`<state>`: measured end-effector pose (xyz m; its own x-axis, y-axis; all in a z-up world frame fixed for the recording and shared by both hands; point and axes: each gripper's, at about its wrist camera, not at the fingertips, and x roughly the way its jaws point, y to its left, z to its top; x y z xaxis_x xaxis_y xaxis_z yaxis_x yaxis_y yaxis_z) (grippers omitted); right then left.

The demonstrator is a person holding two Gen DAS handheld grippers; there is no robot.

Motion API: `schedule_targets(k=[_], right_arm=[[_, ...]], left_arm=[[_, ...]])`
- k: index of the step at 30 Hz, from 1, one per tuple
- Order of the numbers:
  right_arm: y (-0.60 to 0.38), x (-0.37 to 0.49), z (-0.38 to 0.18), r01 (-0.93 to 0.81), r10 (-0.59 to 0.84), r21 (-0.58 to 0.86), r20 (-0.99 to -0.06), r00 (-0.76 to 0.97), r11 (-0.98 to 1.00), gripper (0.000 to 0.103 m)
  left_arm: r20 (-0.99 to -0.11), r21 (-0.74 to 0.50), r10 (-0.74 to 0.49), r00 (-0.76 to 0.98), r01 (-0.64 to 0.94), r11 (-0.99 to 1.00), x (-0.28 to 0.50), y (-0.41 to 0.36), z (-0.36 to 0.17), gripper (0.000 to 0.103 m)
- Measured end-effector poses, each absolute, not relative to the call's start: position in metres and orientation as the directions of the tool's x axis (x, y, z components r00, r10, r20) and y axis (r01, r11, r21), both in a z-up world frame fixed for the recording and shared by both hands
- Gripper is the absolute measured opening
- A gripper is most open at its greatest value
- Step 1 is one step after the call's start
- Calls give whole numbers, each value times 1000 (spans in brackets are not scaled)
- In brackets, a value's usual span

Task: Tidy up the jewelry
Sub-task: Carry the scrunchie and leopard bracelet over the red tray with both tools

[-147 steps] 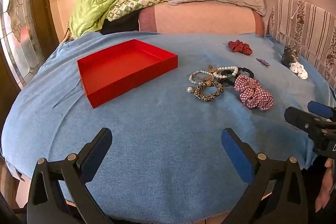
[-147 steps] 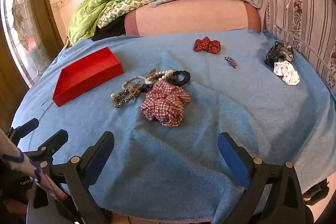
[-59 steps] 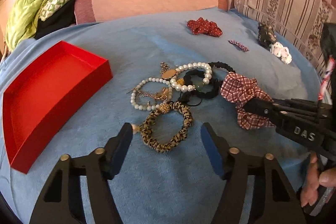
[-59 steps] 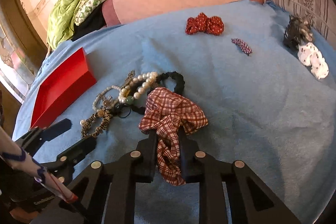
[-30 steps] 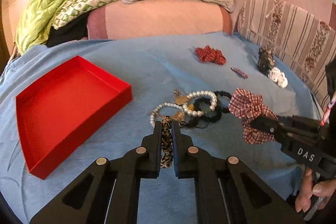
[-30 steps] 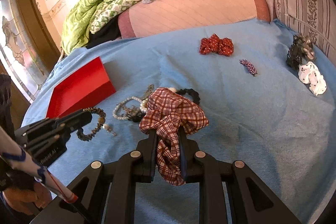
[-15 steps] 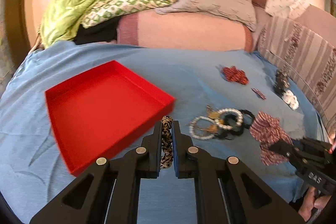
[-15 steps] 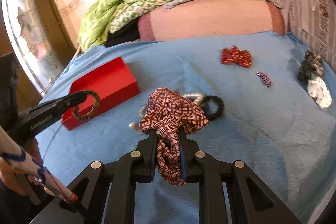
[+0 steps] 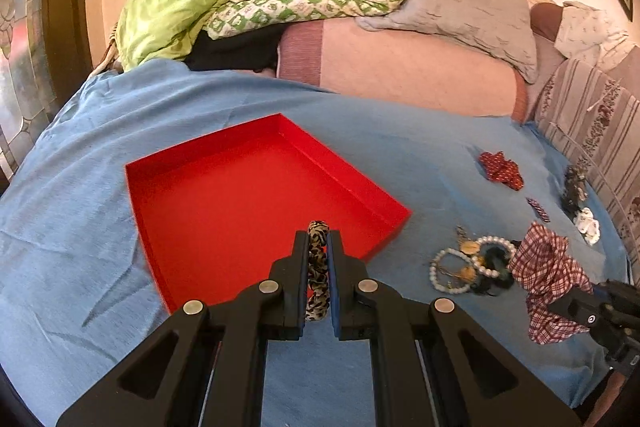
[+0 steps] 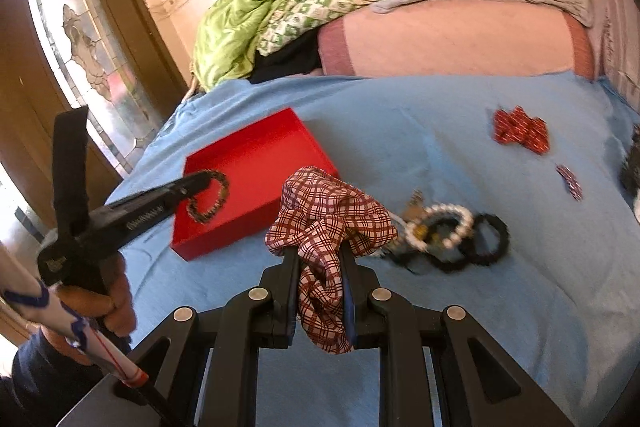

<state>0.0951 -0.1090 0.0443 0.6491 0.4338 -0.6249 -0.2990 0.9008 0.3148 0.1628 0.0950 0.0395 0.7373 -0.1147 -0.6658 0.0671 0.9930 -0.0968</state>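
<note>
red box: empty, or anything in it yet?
Empty. The left wrist view shows the red box's floor bare; the leopard bracelet is clamped in the left gripper above it.

Very little here can be read. From where the right-hand gripper looks, the black hand-held left gripper (image 10: 206, 183) reaches in from the left, and a short line of white lettering (image 10: 146, 217) runs along the side of its long black finger. It looks like one word, but it is slanted and smeared and I cannot make out the letters. Lower on that tool's body, just above the hand holding it, sits a small pale logo mark (image 10: 52, 263), also too blurred to read. From the left gripper's side, the black right gripper (image 9: 560, 307) at the far right shows only a small white ring mark (image 9: 588, 317), with no letters.
</note>
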Motion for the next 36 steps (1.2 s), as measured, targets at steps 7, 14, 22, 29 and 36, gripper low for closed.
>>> schedule_targets(k=[7,14,22,29,36], right_arm=[[-81,123,50,-340,468,322,-633,617,884,19],[-54,158,54,-362,489,330,-643,590,872,19],[-19,206,50,-364,499,346,-670,549,865,19],[23,259,40,-374,479,313,-694,538,873,19],[59,307,22,-386,480,310,-718,504,869,19]], left_arm=[[-677,-101,-81,732,17,995,178,113,36,9],[-694,-111,-50,718,-38,993,201,135,26,9],[-715,-114,-19,699,-89,989,234,157,15,8],[-734,-154,-10,679,-152,976,266,180,4,8],[-761,-178,10,649,-223,958,284,198,-7,9]])
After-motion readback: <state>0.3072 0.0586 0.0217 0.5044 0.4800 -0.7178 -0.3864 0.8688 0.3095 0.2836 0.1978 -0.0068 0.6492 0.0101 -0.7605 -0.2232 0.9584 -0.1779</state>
